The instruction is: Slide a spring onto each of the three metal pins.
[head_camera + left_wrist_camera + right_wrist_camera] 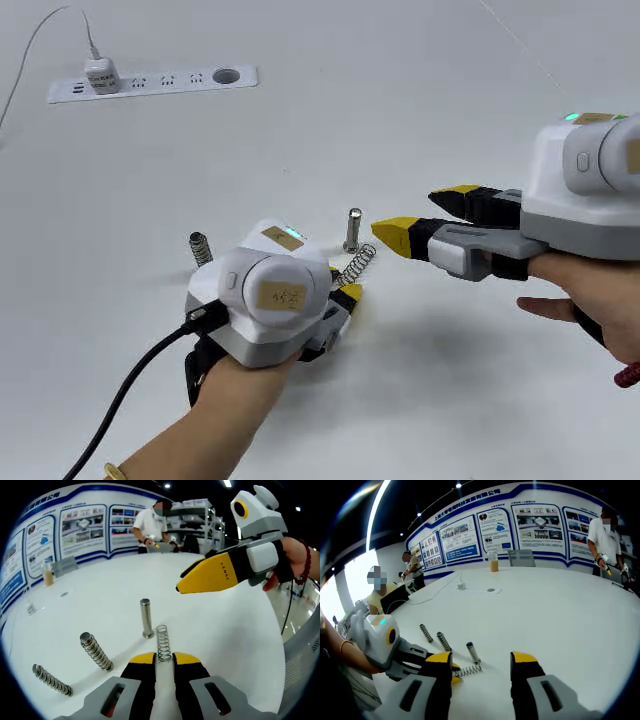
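A spring (pixel 163 642) is pinched at one end by the left gripper (pixel 164 656) just beside the bare pin (pixel 145 618) on the desk (pixel 225 630), while the right gripper (pixel 482 662) is held spread nearby.

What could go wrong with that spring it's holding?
1. The left gripper pinches the spring only by its end, so it might ping out or bend.
2. The spring sits beside the bare pin, not over its top, so it could miss or knock the pin down.
3. The open right gripper hovers close and might bump either one.
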`<state>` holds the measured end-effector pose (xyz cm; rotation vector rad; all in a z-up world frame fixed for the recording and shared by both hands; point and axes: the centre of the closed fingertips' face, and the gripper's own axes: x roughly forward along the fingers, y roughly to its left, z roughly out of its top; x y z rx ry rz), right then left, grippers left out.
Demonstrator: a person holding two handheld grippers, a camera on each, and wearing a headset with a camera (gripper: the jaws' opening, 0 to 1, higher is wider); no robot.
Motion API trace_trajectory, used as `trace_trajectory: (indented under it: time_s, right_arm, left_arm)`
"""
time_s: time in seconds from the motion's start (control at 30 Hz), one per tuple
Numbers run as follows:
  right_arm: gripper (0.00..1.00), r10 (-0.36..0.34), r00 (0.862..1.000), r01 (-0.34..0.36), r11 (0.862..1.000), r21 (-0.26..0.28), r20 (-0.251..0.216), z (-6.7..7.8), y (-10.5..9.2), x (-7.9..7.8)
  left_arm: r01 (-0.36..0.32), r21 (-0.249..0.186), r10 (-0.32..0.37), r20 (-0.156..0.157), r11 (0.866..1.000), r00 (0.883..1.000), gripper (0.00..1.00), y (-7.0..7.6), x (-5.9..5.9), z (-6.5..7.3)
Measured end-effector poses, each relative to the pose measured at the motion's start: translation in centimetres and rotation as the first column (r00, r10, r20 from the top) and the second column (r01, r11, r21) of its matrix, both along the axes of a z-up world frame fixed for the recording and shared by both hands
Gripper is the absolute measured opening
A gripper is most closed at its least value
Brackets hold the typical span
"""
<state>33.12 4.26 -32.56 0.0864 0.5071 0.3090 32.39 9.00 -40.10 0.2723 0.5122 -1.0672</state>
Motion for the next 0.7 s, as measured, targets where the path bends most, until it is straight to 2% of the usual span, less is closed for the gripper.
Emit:
trace_trajectory:
  time_s: [0.47, 0.7]
  right_arm:
    - [0.47, -0.005, 1.000, 0.005, 1.000, 0.023, -0.003, 0.1, 0.1, -0.2]
    - [0.47, -0.008, 1.000, 0.009, 0.999, 0.050, -0.010, 0.4, 0.4, -0.2]
  left_arm:
    - [0.008, 0.028, -0.009, 0.019, 1.000, 1.000, 0.10, 0.2, -0.2, 0.0]
    - [0.004, 0.006, -0.004, 0.034, 1.000, 0.999, 0.09, 0.5, -0.5, 1.0]
